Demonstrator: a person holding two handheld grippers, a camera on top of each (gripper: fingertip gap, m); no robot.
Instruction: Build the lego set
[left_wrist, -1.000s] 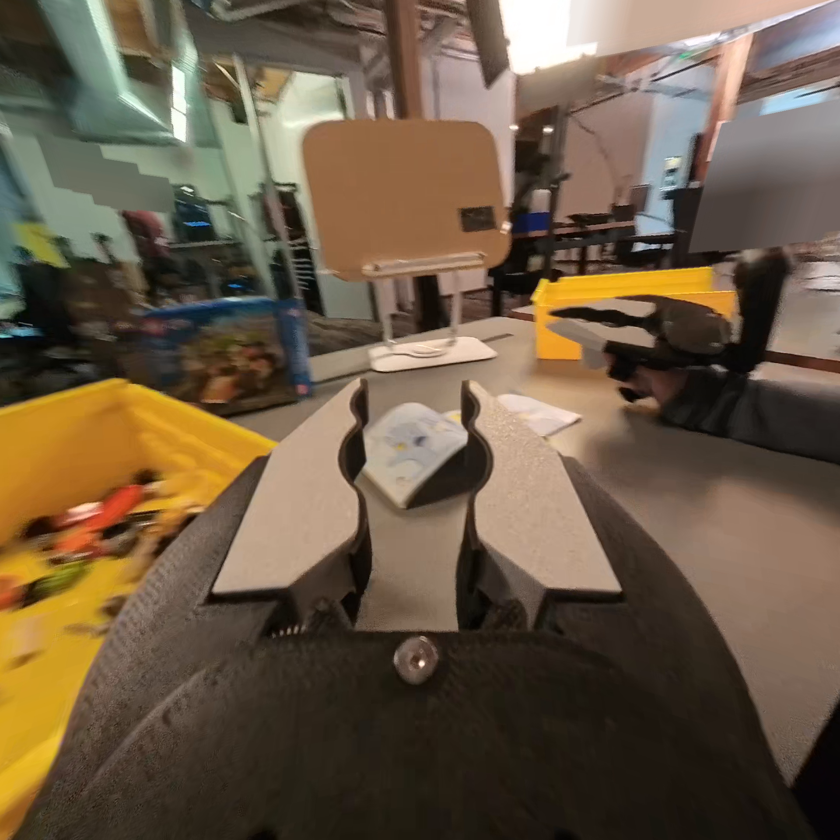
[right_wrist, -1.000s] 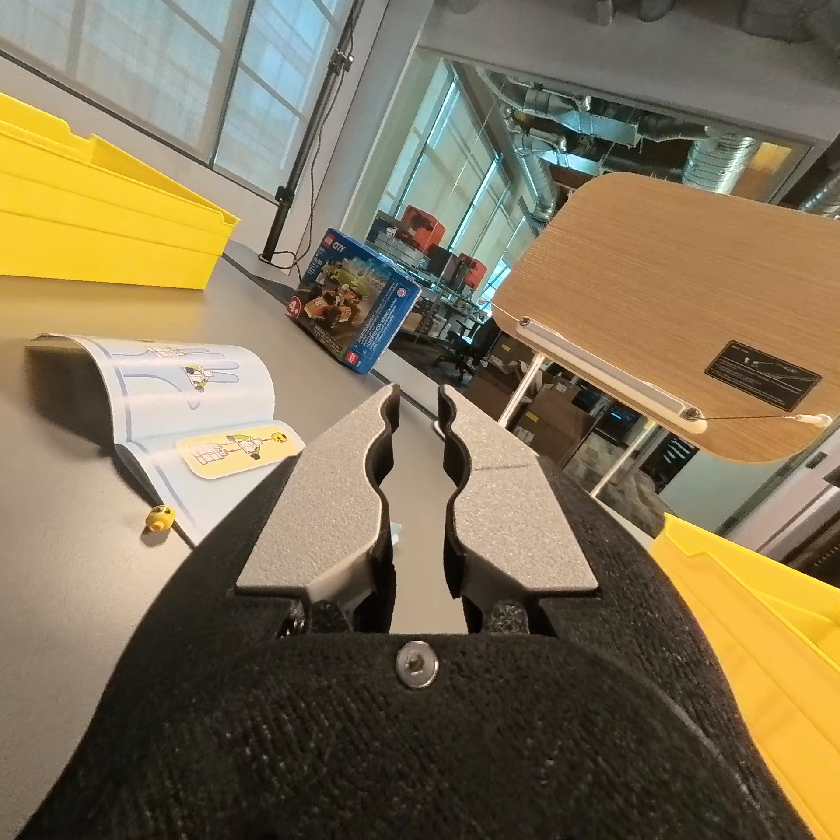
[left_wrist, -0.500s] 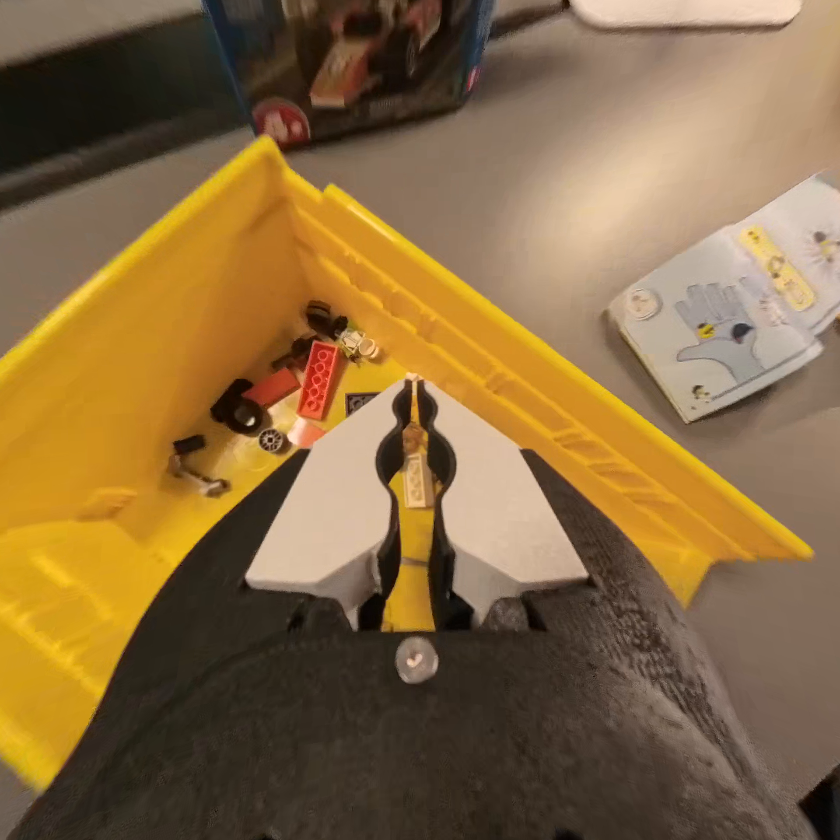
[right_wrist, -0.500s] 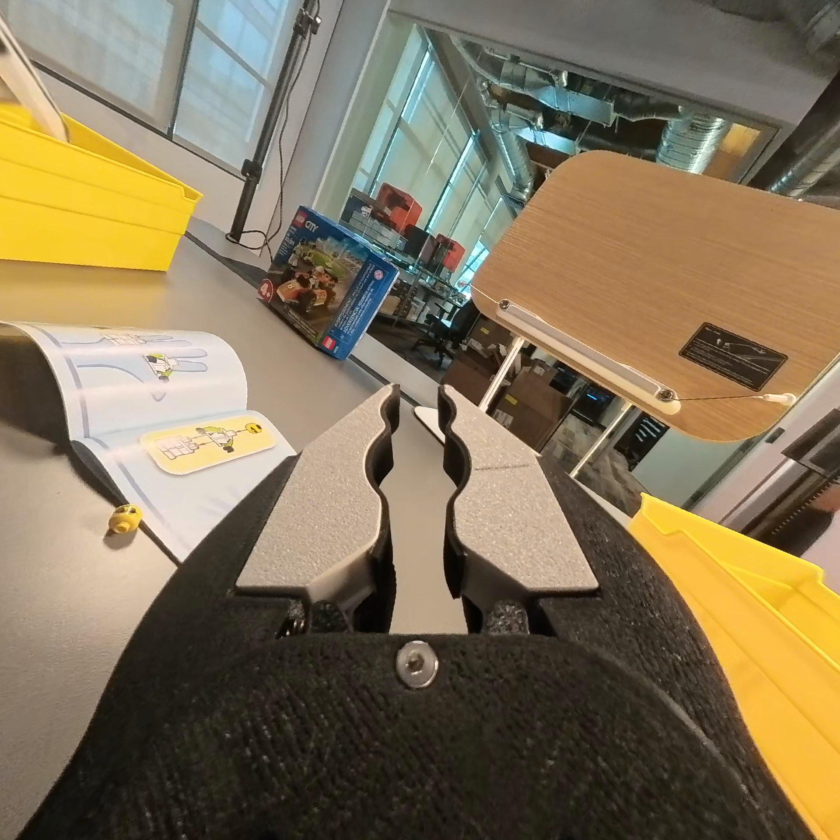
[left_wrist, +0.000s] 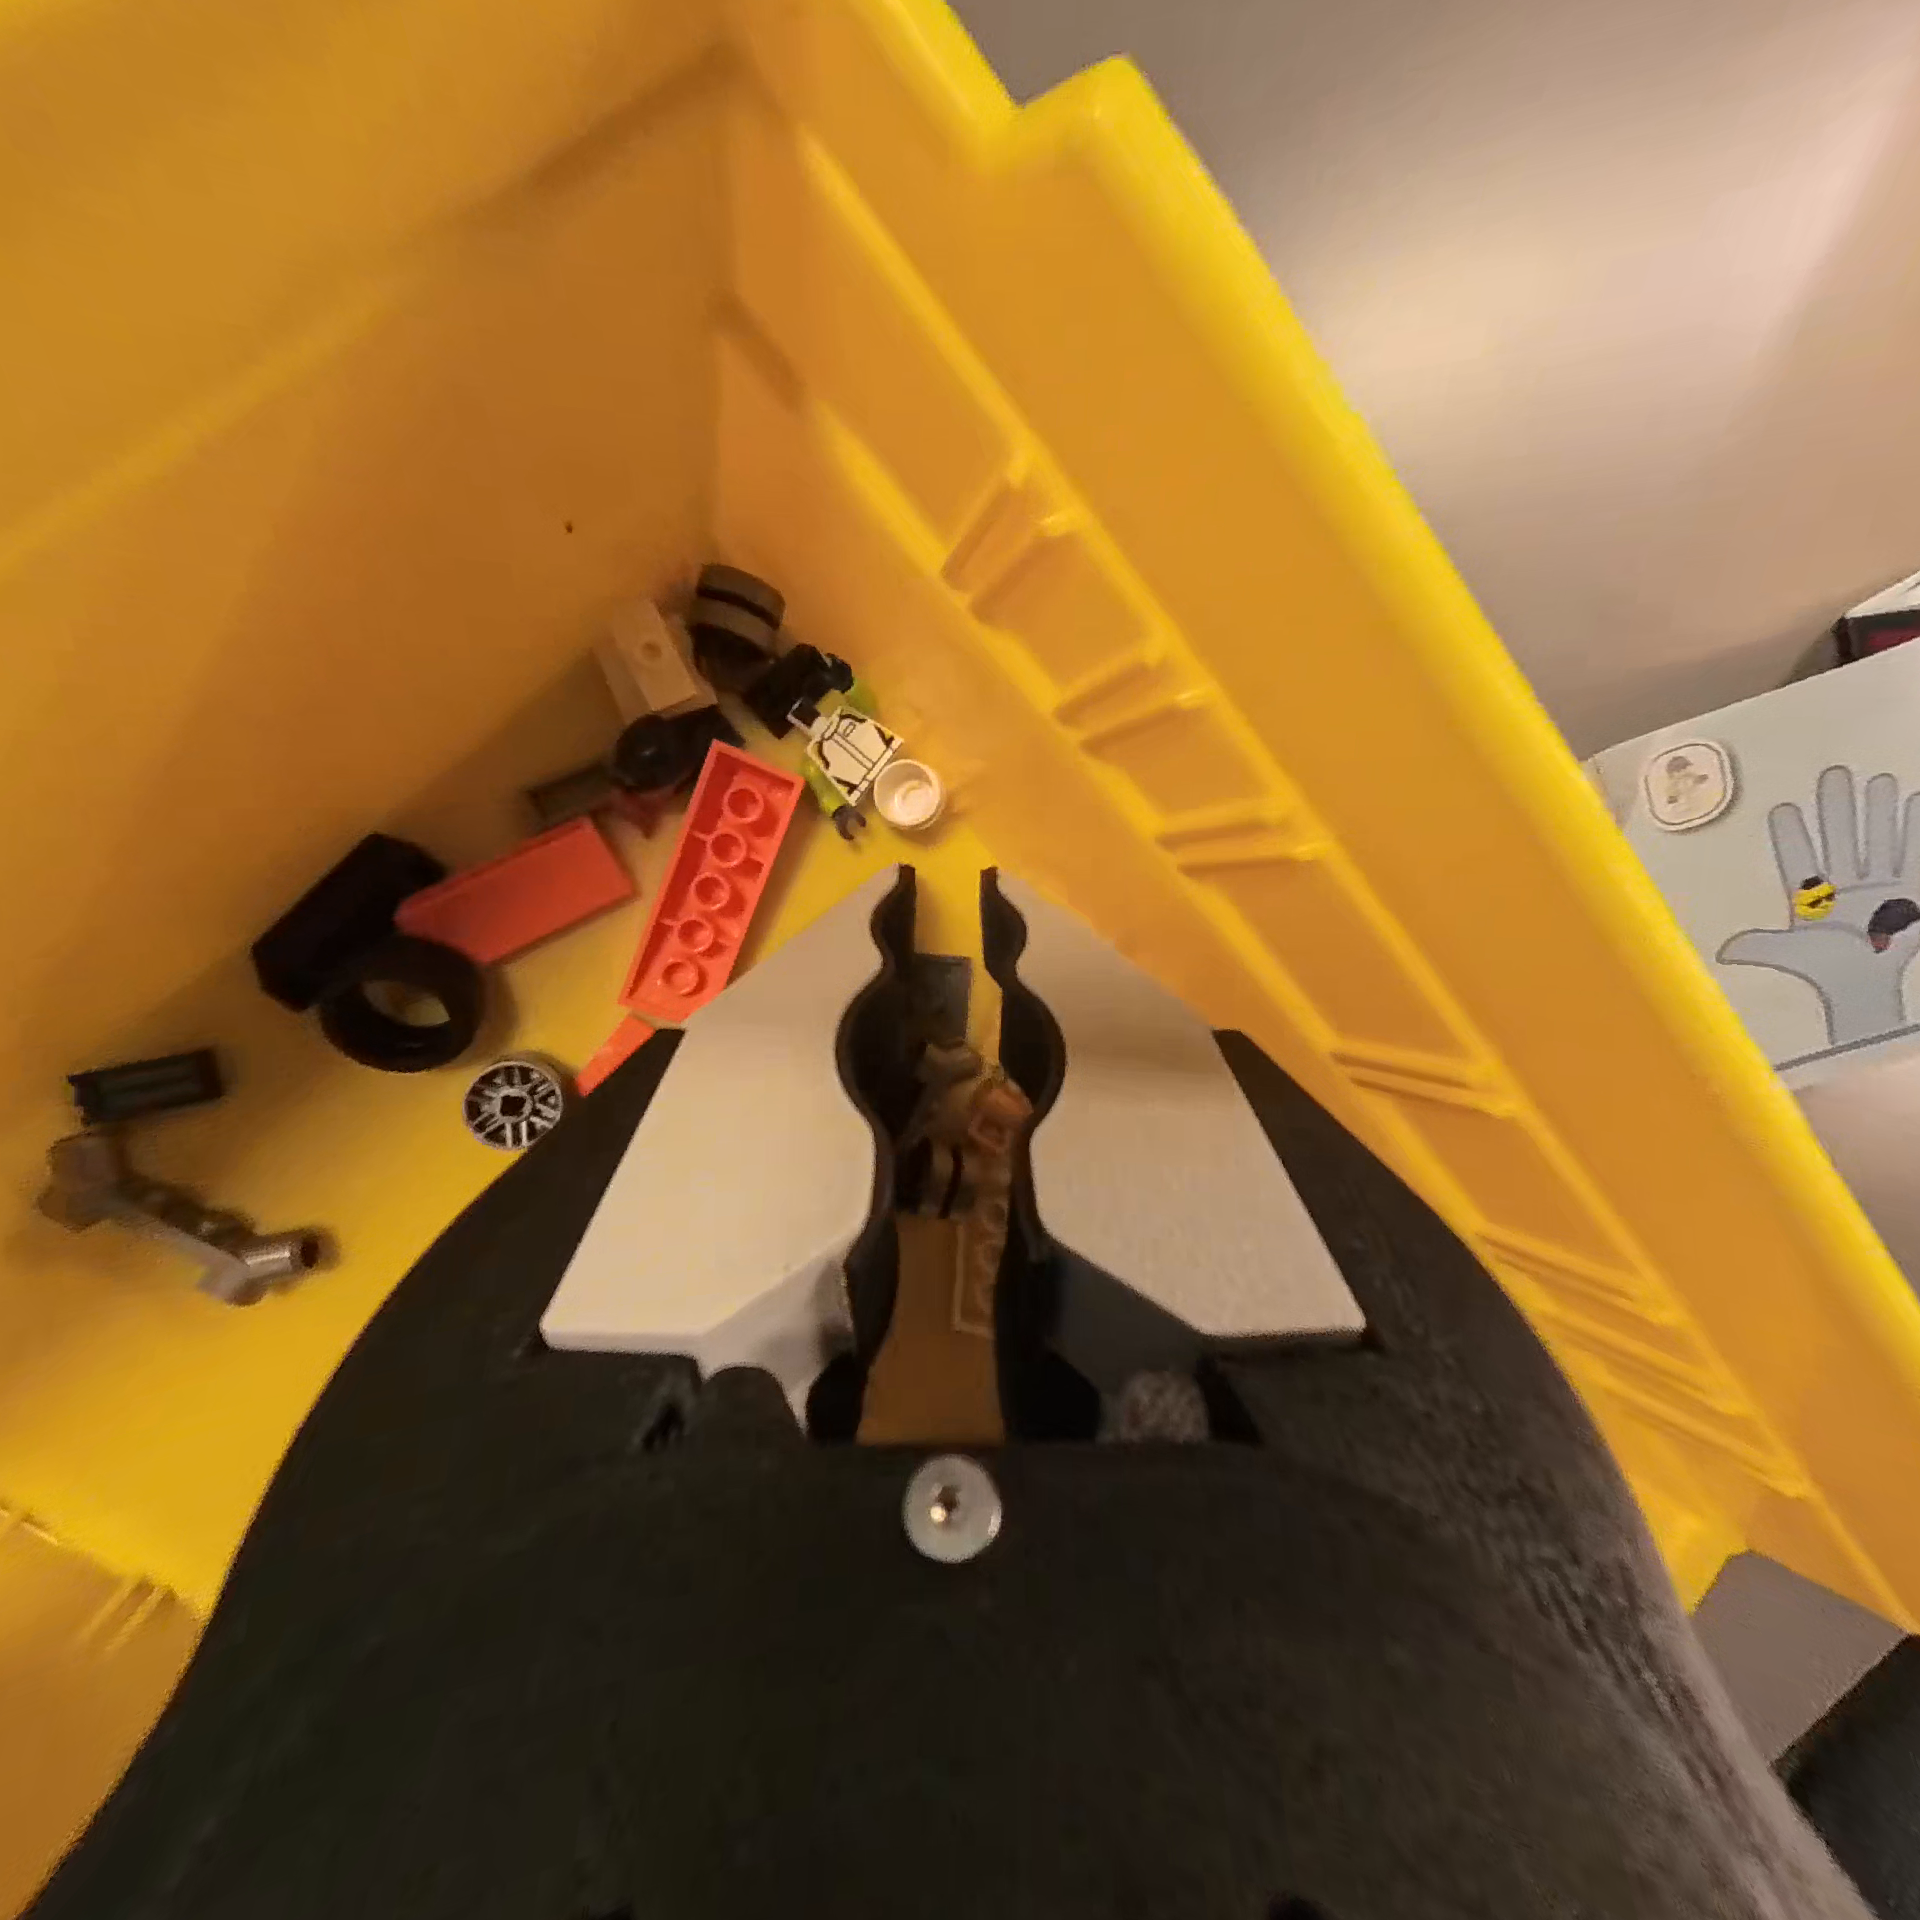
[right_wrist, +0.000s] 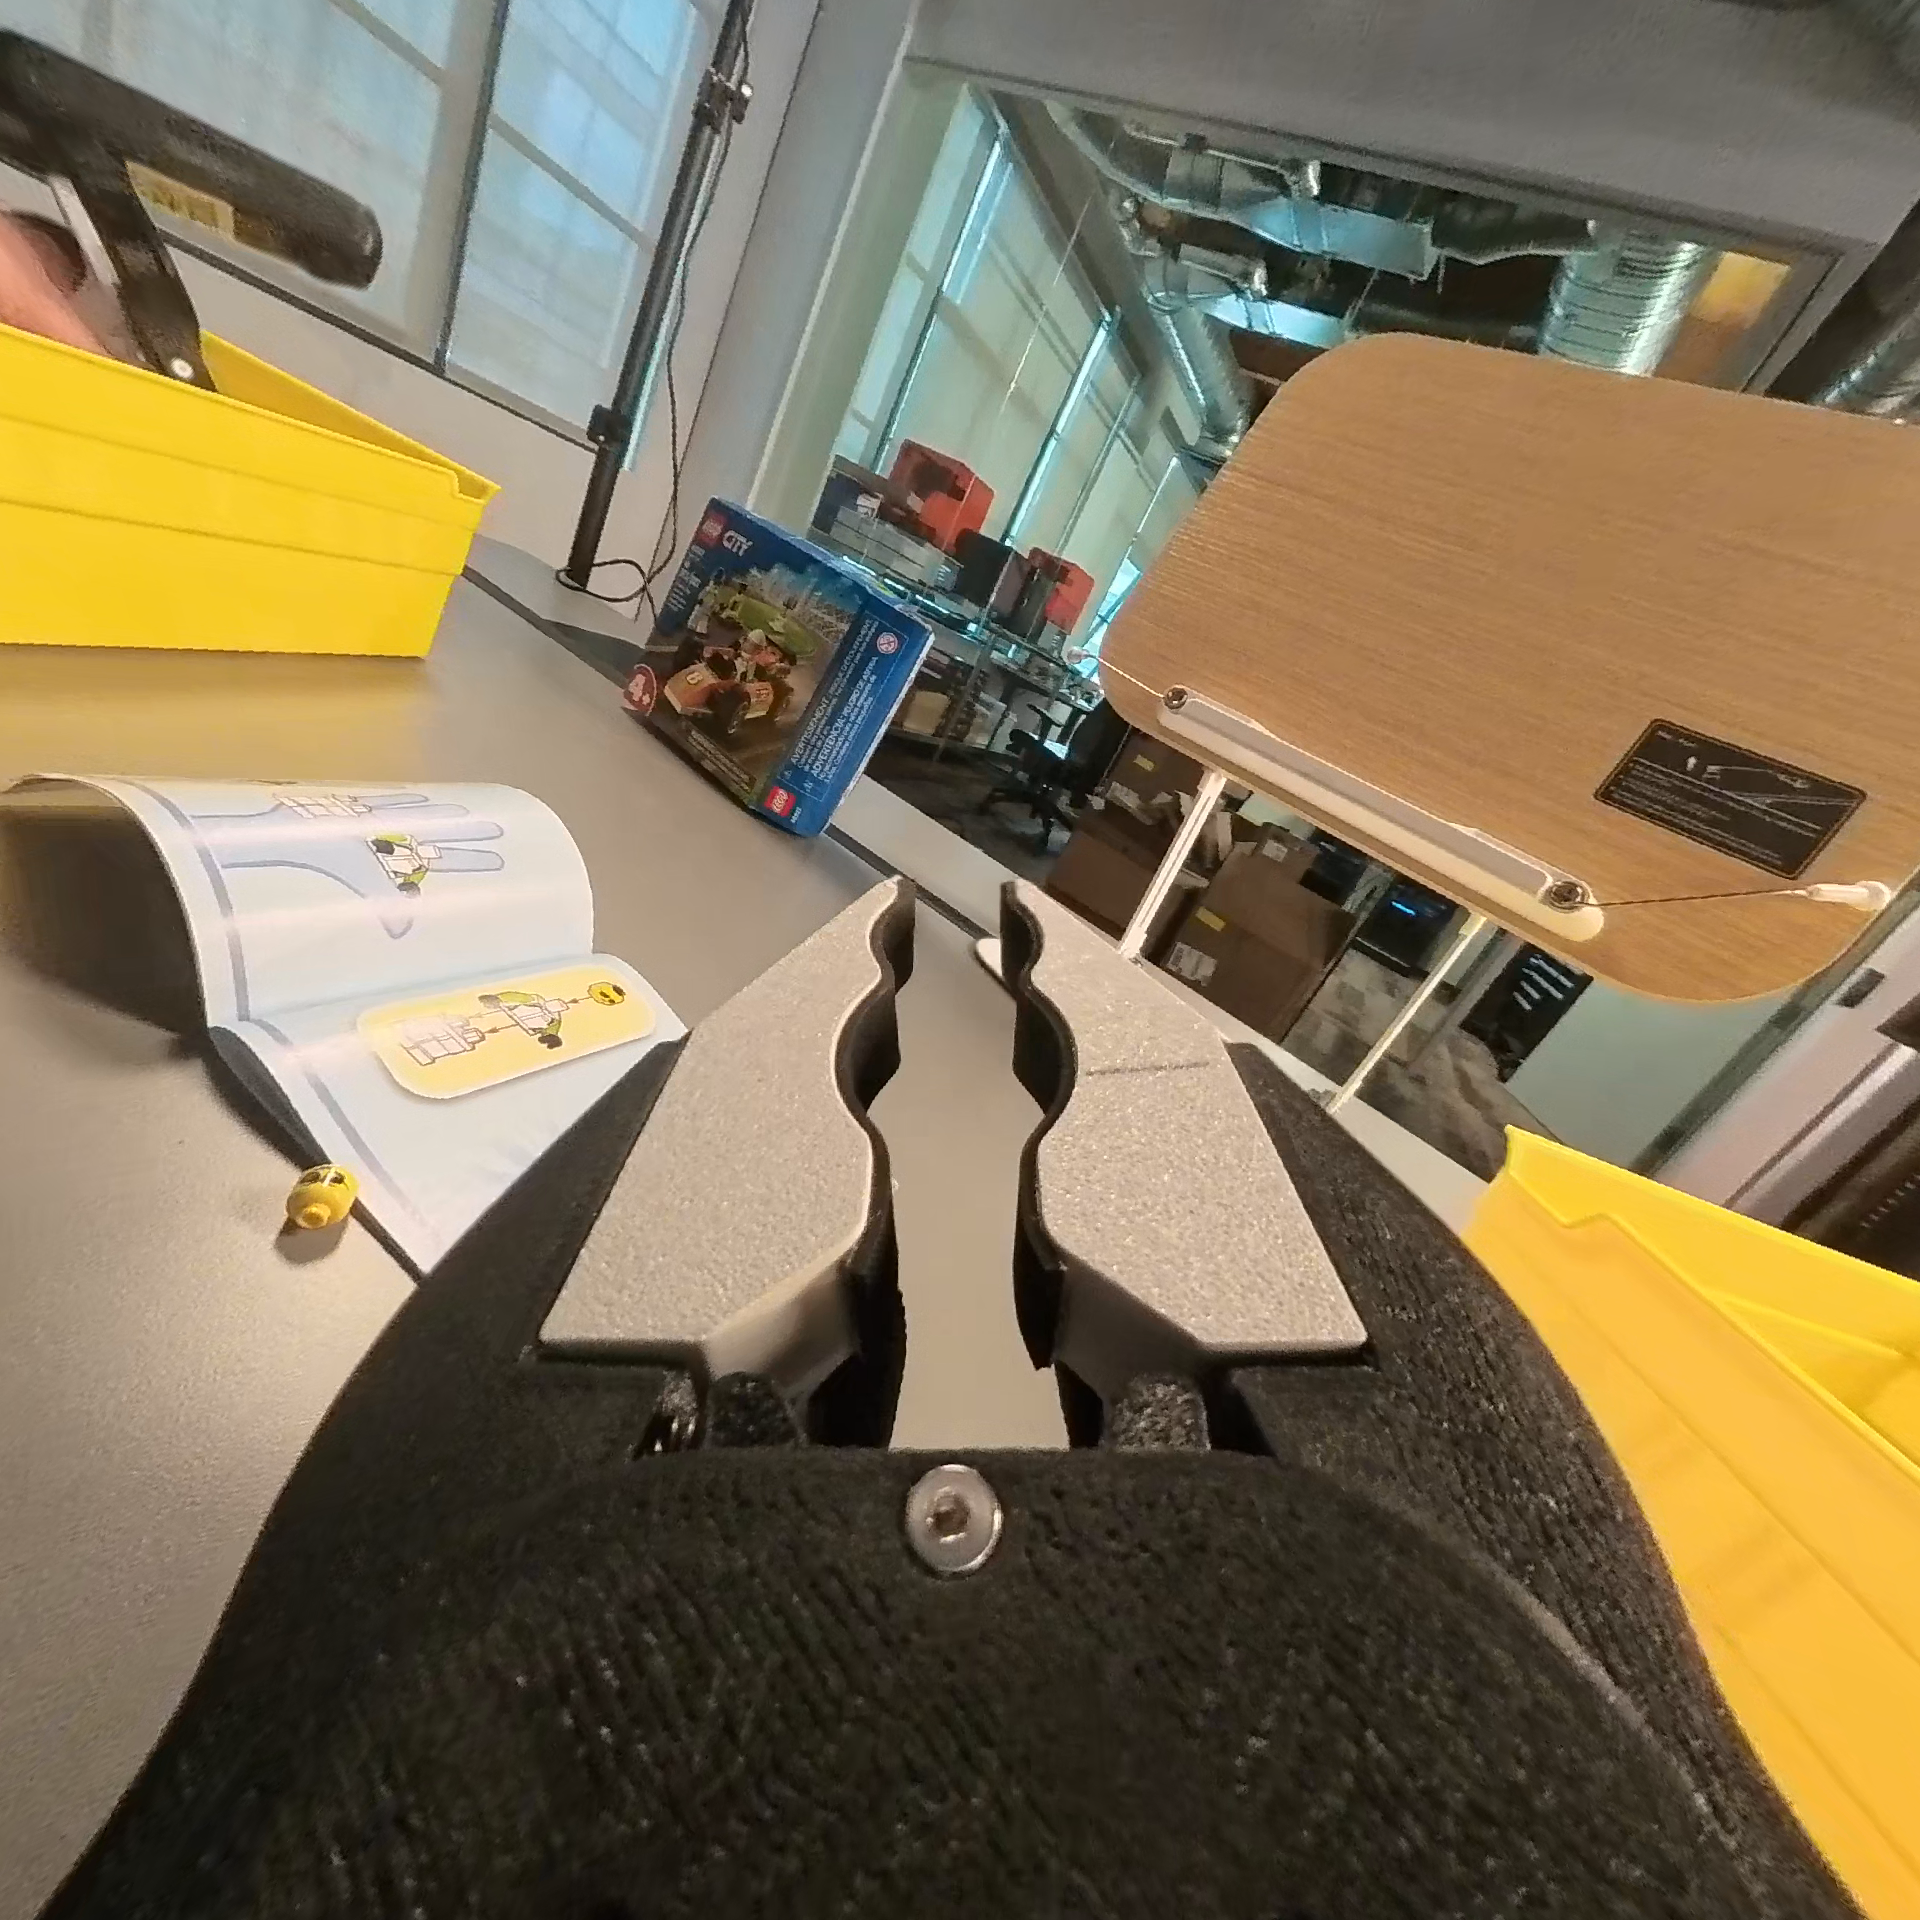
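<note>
The left gripper (left_wrist: 943, 878) points down into a corner of the yellow bin (left_wrist: 312, 364), fingers narrowly parted; small blurred pieces show between them, whether gripped I cannot tell. In that corner lie a red studded plate (left_wrist: 717, 883), a black tyre (left_wrist: 400, 1003) and a minifigure torso (left_wrist: 852, 753). Outside the bin, the right gripper (right_wrist: 958, 899) rests low over the grey table (right_wrist: 125, 1351), narrowly parted and empty, beside the open instruction booklet (right_wrist: 416, 914).
</note>
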